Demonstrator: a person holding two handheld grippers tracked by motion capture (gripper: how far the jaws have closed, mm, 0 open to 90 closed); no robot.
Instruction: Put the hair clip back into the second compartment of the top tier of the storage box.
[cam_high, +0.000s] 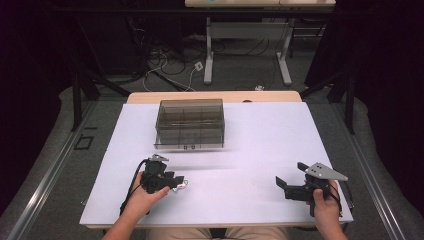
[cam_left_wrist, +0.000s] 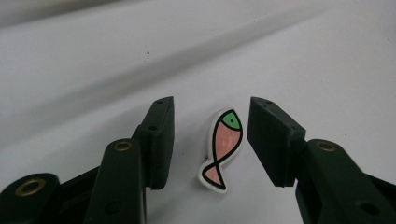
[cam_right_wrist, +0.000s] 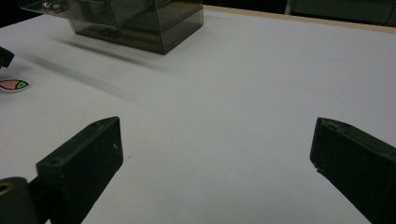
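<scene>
Fish flat on bench, near side of box, between spread jaws of left tongs, neither touching: likely set for pinch. Left hand low, tongs pointing right. Right tongs released, empty, well right of box, pointing left.

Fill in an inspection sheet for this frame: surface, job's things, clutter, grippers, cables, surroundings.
Surface: white table, wooden edge at the far side.
Job's things: fish piece, pink with a green head, flat on the table; smoky clear box with compartments near the far edge.
Clutter: nothing seen.
Grippers: left gripper open, jaws either side of the fish piece, not touching; right gripper open, nothing between its jaws.
Cables: one trails from each gripper; loose cables on the floor.
Surroundings: desk legs, dark curtains.
</scene>
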